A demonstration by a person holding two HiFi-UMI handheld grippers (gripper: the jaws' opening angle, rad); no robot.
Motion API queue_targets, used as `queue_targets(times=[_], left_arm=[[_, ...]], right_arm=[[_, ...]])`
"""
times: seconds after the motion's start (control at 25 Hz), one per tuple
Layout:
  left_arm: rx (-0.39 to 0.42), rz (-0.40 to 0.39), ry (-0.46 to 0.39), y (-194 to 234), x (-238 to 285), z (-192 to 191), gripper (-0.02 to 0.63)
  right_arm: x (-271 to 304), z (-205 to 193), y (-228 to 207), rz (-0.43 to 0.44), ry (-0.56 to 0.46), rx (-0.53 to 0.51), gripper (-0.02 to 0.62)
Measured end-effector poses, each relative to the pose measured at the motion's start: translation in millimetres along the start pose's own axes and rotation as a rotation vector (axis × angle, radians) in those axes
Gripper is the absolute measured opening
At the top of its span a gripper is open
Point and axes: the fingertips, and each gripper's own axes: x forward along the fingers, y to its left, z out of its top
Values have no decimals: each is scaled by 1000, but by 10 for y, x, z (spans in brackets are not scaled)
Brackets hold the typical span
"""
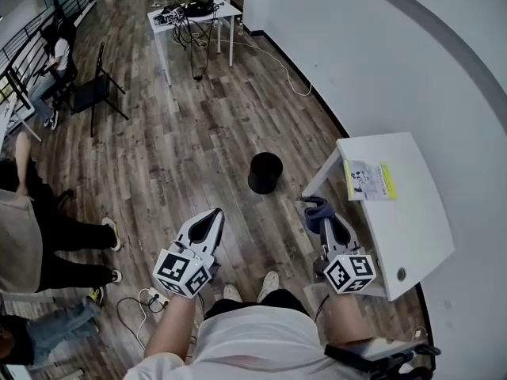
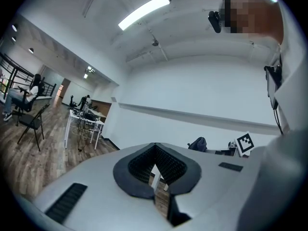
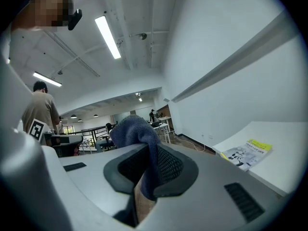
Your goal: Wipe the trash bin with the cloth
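Down on the wooden floor (image 1: 198, 141) the scene spreads wide, plank boards running up to a curved white wall (image 1: 380, 54) on the right. Against that wall, a white tabletop (image 1: 420, 228) juts in by the right arm. Over on the left edge a person (image 1: 24, 236) stands in dark trousers, and further back someone else sits on a chair (image 1: 57, 54) by the railing. Up top, a second white table (image 1: 226, 8) carries a tangle of cables.

And there's the trash bin (image 1: 265, 172): black, round, upright on the floor, just off the tabletop's near leg and ahead of both grippers, touched by neither.

Now the tools. Left gripper (image 1: 214, 216) is held low and pointed forward; its own view shows the jaws clenched tip to tip with nothing between them (image 2: 155, 170). Right gripper (image 1: 329, 224) sits beside the tabletop's edge, marker cube (image 1: 349, 272) facing up. Its jaws are pinched on the blue cloth (image 1: 315, 210), which bunches up above the pads and hangs down between them in the right gripper view (image 3: 137, 129).

Smallest of all, a booklet (image 1: 371, 180) with a yellow strip lies flat on the tabletop, near its wall-side corner.
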Motion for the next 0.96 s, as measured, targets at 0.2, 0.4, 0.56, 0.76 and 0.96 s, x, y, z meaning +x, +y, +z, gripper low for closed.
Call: queue_targets(times=[0.2,0.4,0.56,0.76,0.96], left_arm=[[-12,4,19,-145,-53,-53,11],[12,4,26,-393,58,-71,11],[22,-8,21,-681,232,-52,11],[38,-11,33,-902,278,-84,11],[46,-10,23,-995,299,-66,11]], right_arm=[[-76,25,7,17,1,-12,44],[-194,115,-117,36,-16,-18,44],[-308,166,-327,38,-22,-1,44],[-442,199,-456,43,-29,5,44],[-519,211,-529,42,-32,4,44]])
